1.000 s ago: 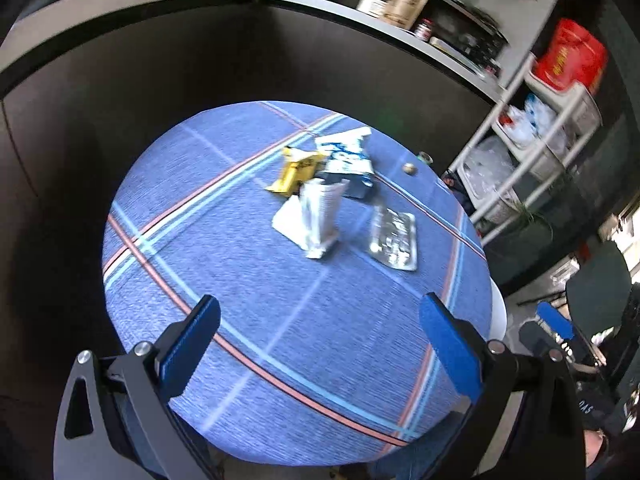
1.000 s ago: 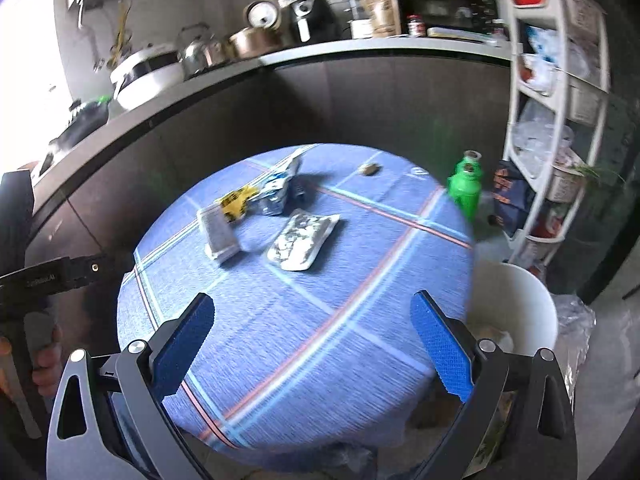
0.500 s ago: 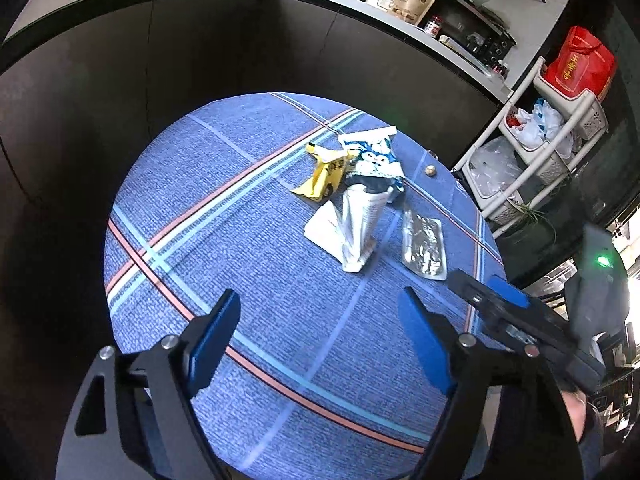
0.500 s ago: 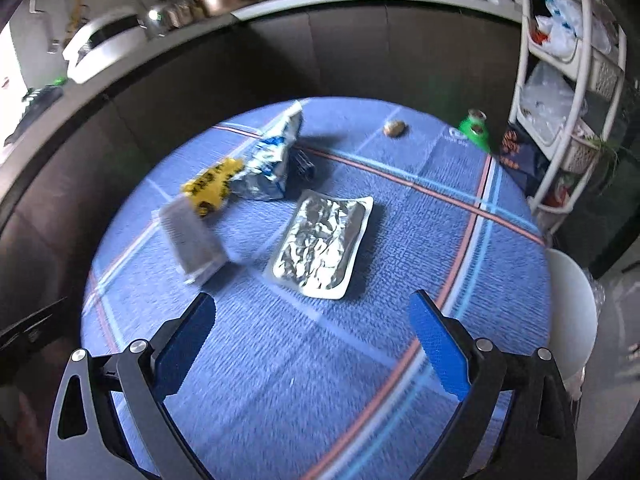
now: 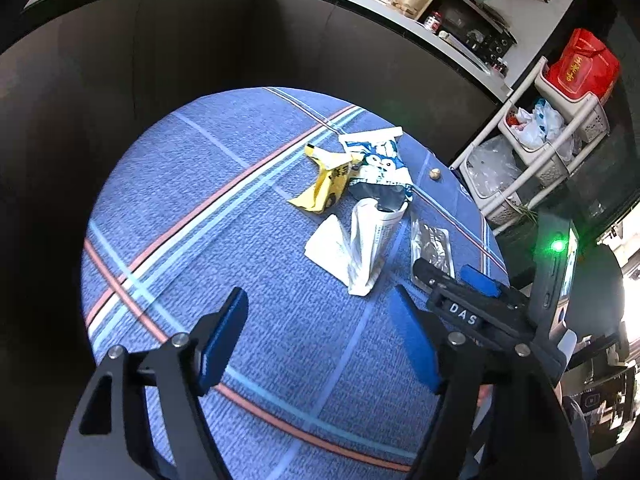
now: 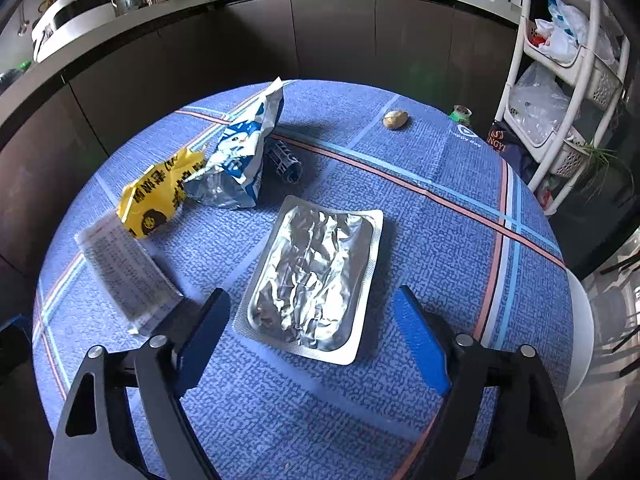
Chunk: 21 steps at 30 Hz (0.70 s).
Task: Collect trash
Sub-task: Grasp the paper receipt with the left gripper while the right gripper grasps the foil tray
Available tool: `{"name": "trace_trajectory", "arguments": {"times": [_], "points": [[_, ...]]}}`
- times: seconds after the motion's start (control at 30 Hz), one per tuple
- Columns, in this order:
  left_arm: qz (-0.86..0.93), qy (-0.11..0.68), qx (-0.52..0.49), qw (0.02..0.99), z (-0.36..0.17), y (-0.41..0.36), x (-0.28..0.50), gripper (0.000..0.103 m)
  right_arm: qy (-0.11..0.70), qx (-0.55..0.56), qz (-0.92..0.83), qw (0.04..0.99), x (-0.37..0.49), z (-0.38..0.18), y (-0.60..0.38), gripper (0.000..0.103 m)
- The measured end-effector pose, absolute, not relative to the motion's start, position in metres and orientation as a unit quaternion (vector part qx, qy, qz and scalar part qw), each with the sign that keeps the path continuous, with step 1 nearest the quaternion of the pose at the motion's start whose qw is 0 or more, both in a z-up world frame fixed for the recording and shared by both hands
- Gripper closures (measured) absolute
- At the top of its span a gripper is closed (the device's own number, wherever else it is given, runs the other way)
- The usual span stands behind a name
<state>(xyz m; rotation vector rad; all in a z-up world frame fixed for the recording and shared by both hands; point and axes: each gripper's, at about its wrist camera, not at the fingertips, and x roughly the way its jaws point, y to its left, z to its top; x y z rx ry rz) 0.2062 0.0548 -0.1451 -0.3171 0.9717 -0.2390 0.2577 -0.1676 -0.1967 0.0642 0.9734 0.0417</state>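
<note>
Nearest in the right wrist view, the right claw (image 6: 312, 336) hangs over the round, blue plaid-covered counter (image 6: 460, 240), its blue pads spread and closing; the near end of the silver foil tray (image 6: 316, 280) lies on the cloth between them, untouched by either pad. To the left of the tray lies a clear printed wrapper (image 6: 128, 276), flat on the cloth. Farther back sit a crumpled yellow wrapper (image 6: 160, 196) and, touching it on the right, a blue-and-white snack bag (image 6: 244, 152). A small brown nut-like lump (image 6: 395, 119) lies near the far edge.

In the left wrist view, the left claw (image 5: 320, 340) is also spread and closing, with only bare cloth between its pads; the white wrapper (image 5: 360, 248) lies just beyond them.
</note>
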Motion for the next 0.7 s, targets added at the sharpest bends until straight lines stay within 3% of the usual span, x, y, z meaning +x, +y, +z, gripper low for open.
{"name": "trace_trajectory", "arguments": {"times": [0.1,0.23,0.3,0.37,0.5,0.57,0.6,0.7], "points": [[-0.123,0.467,-0.149,0.863,-0.149,0.047,0.215,0.031,0.472,0.028,0.022,0.881,0.256,-0.202,-0.171,0.052],[-0.134,0.469,-0.151,0.860,-0.154,0.037,0.225,0.032,0.469,0.033,0.038,0.882,0.250,-0.201,-0.177,0.057],[-0.137,0.470,-0.151,0.859,-0.157,0.031,0.232,0.032,0.467,0.037,0.042,0.883,0.246,-0.198,-0.182,0.077],[-0.140,0.468,-0.149,0.860,-0.158,0.024,0.240,0.032,0.469,0.049,0.052,0.880,0.244,-0.197,-0.186,0.082],[-0.141,0.469,-0.143,0.860,-0.163,0.015,0.255,0.034,0.469,0.051,0.058,0.880,0.240,-0.195,-0.191,0.080],[-0.145,0.472,-0.139,0.858,-0.165,0.010,0.262,0.042,0.469,0.050,0.060,0.880,0.240,-0.195,-0.190,0.045],[-0.149,0.474,-0.137,0.857,-0.166,0.008,0.266,0.044,0.462,0.051,0.060,0.884,0.239,-0.192,-0.189,0.039],[-0.153,0.482,-0.135,0.852,-0.171,0.005,0.275,0.055,0.451,0.037,0.060,0.890,0.241,-0.186,-0.184,0.032]]}}
